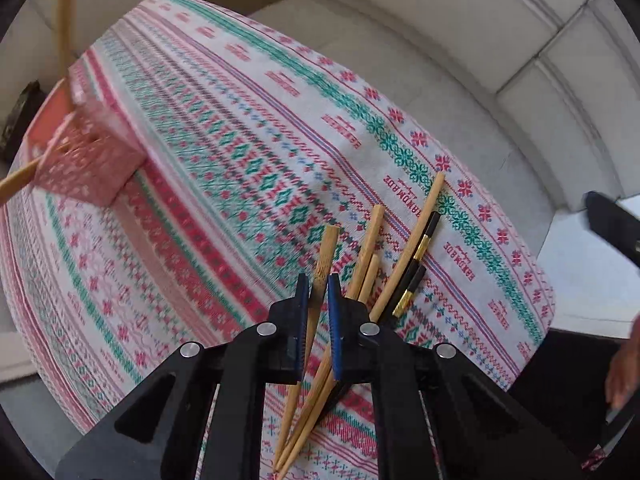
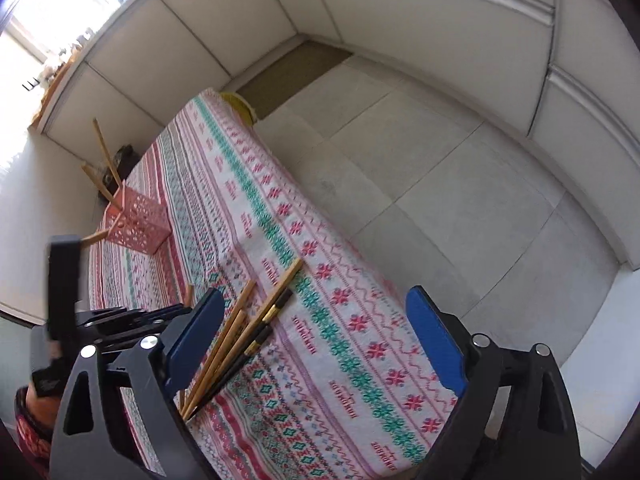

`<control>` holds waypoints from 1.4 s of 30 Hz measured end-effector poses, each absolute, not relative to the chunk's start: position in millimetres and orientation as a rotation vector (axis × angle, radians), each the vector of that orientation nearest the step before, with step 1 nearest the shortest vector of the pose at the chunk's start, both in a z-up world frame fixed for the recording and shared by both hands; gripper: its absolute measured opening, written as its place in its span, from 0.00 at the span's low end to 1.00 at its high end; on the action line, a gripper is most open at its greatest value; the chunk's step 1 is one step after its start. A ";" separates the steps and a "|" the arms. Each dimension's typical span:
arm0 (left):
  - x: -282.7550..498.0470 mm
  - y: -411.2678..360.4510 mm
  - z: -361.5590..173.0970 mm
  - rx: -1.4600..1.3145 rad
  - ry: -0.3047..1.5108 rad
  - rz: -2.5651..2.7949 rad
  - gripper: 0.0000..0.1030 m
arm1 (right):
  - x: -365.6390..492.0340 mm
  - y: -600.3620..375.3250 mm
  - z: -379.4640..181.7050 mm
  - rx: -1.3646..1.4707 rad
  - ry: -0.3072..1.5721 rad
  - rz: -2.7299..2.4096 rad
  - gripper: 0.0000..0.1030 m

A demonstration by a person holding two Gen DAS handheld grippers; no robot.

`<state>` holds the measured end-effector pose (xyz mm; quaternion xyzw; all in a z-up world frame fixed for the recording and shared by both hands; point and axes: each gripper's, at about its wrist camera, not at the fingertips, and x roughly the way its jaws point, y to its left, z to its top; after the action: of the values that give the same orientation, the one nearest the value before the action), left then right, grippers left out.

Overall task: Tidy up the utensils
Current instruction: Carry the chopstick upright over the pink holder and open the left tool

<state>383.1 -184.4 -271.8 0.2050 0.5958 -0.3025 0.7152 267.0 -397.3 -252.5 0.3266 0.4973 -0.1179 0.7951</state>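
My left gripper (image 1: pixel 319 286) is shut on a bamboo chopstick (image 1: pixel 325 258) over the patterned tablecloth (image 1: pixel 224 152). Beside it lie several more bamboo chopsticks (image 1: pixel 416 240) and two black chopsticks with gold bands (image 1: pixel 424 240). A pink perforated holder (image 1: pixel 84 160) stands at the far left with chopsticks sticking out. In the right wrist view my right gripper (image 2: pixel 316 328) is open and empty above the cloth, right of the chopstick pile (image 2: pixel 256 320). The holder (image 2: pixel 138 222) stands at the far end. The left gripper (image 2: pixel 120 316) shows at the left there.
The table (image 2: pixel 360 360) is narrow; its right edge drops to a grey tiled floor (image 2: pixel 460 184). White panelled walls (image 2: pixel 440 8) surround it. A dark object (image 1: pixel 20 116) sits behind the holder.
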 end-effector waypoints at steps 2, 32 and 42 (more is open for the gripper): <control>376.7 -151.0 -246.3 0.366 1.249 -0.656 0.07 | 292.5 -382.7 -265.0 0.721 1.160 -0.210 0.64; 342.5 -22.8 -161.6 -0.013 0.978 -0.607 0.06 | 373.8 -265.1 -341.0 0.775 1.420 -0.160 0.08; 298.8 -25.0 -114.1 -0.043 0.817 -0.541 0.06 | 306.3 -259.0 -220.3 0.631 1.023 -0.024 0.08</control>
<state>298.8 -25.0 -114.1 -0.0205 0.3924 -0.2599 0.8821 306.3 -259.0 -220.2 0.2969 0.4812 -0.0114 0.8247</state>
